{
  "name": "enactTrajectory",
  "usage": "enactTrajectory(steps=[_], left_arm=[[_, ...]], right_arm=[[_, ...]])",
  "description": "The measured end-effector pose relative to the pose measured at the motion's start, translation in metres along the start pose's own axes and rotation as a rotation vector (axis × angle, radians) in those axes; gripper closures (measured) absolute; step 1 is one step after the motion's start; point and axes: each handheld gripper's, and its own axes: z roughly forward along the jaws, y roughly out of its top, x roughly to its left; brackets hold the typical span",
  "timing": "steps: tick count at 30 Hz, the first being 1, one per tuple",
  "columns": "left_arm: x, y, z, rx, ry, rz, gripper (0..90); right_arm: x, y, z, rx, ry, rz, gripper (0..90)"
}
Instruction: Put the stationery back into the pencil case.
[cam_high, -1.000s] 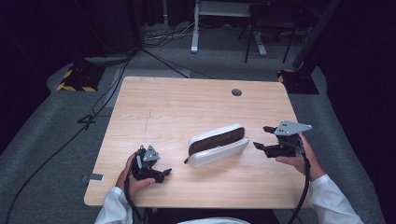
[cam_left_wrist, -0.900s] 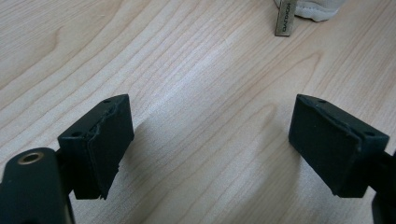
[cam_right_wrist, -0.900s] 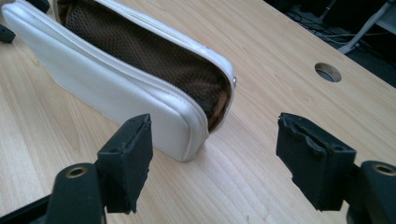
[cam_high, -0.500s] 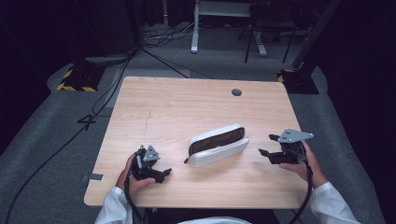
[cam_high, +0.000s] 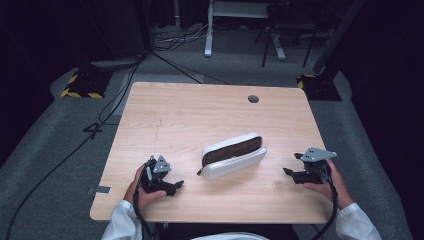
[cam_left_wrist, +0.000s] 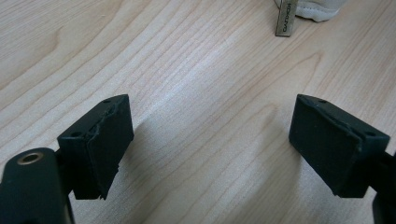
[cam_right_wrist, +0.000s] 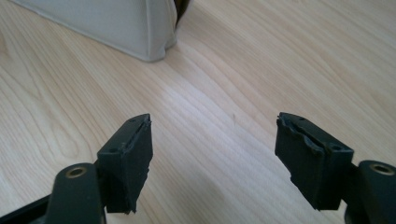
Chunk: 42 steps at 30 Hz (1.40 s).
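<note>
White and brown, the case (cam_high: 233, 155) lies near the middle of the bench's (cam_high: 210, 110) near half, its long side slanting from lower left to upper right and its brown zip band facing up. It sits flat, well in from every edge, so both hands can come at it from opposite ends. A small metal pull tab (cam_left_wrist: 286, 21) sticks out from its left end toward the left tool (cam_high: 172, 186).

That left tool rests low on the bench near the front edge, held in the left hand (cam_high: 142, 192), jaws apart with nothing between them; in the left gripper view bare wood fills the gap and the tab lies ahead, just off to the right. Judging by that aim, it is placed to go for the tab.

Off the case's right end, the right tool (cam_high: 290, 173) is held in the right hand (cam_high: 327, 182), close to the bench's right edge. Its jaws also stand apart and empty; the right gripper view shows a white corner of the case (cam_right_wrist: 154, 42) ahead and to the left, apart from the pads. It looks set to steady that end while the other side works the zip.

Room is generous: the far half of the bench is bare apart from a cable hole (cam_high: 253, 99), and open wood lies between each tool and the case. The tightest spots are the front edge by the left hand and the right edge by the right hand
</note>
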Motion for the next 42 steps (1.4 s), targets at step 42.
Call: enactTrajectory(steps=[42], left_arm=[[0.0,0.0,0.0,0.002,0.003,-0.003,14.2]], right_arm=[[-0.019,-0.091,-0.029,-0.024,-0.025,0.26,25.2]])
